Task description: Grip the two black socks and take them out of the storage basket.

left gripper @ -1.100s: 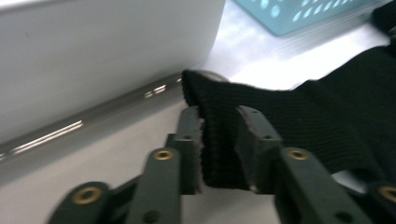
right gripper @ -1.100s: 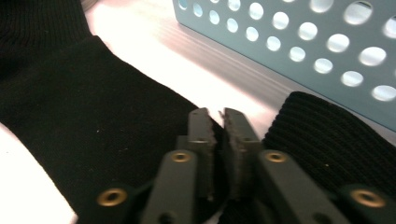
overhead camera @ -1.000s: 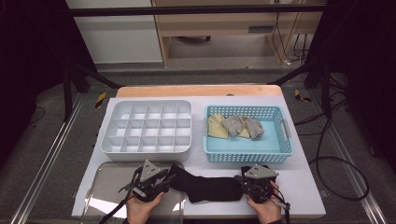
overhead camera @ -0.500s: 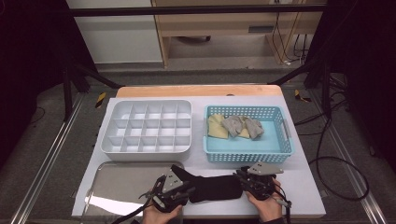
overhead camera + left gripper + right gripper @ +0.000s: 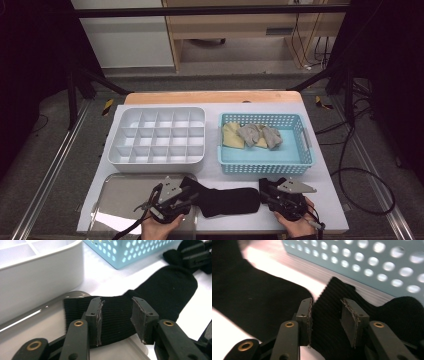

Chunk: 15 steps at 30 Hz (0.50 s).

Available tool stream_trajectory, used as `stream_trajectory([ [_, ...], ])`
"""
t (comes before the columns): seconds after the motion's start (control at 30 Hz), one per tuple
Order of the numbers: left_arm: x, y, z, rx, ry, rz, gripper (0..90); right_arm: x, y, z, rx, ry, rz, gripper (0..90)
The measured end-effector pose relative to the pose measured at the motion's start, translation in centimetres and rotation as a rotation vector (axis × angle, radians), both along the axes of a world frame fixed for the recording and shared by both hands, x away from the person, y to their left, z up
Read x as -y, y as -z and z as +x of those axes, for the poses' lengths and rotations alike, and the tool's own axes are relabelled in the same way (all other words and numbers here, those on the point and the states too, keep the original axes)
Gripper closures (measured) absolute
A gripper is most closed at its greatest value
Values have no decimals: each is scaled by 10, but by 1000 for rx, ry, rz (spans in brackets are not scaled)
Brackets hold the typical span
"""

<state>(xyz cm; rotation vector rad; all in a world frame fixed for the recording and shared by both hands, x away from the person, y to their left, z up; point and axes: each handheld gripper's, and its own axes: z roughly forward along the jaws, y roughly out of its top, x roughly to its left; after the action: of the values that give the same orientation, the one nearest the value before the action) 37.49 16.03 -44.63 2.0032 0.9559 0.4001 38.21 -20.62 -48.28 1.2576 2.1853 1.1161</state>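
A black sock [image 5: 227, 201] lies flat near the table's front edge, between my two grippers. Its ribbed cuff [image 5: 112, 315] rests over the rim of a metal tray [image 5: 120, 200]. My left gripper [image 5: 191, 194] stands over that cuff. Its jaws have just been opening, and the cuff lies between them [image 5: 116, 312] with neither pad pressing on it. My right gripper [image 5: 263, 192] is at the sock's other end, close to the blue basket. Its jaws have also just been opening, with ribbed black fabric [image 5: 329, 322] loose between them [image 5: 325, 312].
A white box of small compartments [image 5: 156, 137] stands behind the tray. To its right, a blue perforated basket [image 5: 265, 162] holds grey and yellow socks [image 5: 252, 134]. The basket's wall [image 5: 367, 262] rises just beyond the right jaws. Each hand reaches in from the front edge.
The left gripper swung right toward the sock, then drew back a little. The right gripper shifted slightly right. The sock lies where it was.
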Motion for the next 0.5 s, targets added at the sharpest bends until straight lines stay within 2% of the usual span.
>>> stream_trajectory([
  [0.1,-8,-2,2,6,-27,-13,594,2,1,1,9,23,-32,693],
  [0.23,-13,-2,4,-1,-46,-14,584,7,0,1,-3,43,-12,870],
  [0.33,-15,-1,5,-6,-52,-17,582,11,-2,1,-16,48,10,888],
  [0.5,-17,-2,6,-8,-57,-24,579,15,-12,-3,18,40,38,891],
])
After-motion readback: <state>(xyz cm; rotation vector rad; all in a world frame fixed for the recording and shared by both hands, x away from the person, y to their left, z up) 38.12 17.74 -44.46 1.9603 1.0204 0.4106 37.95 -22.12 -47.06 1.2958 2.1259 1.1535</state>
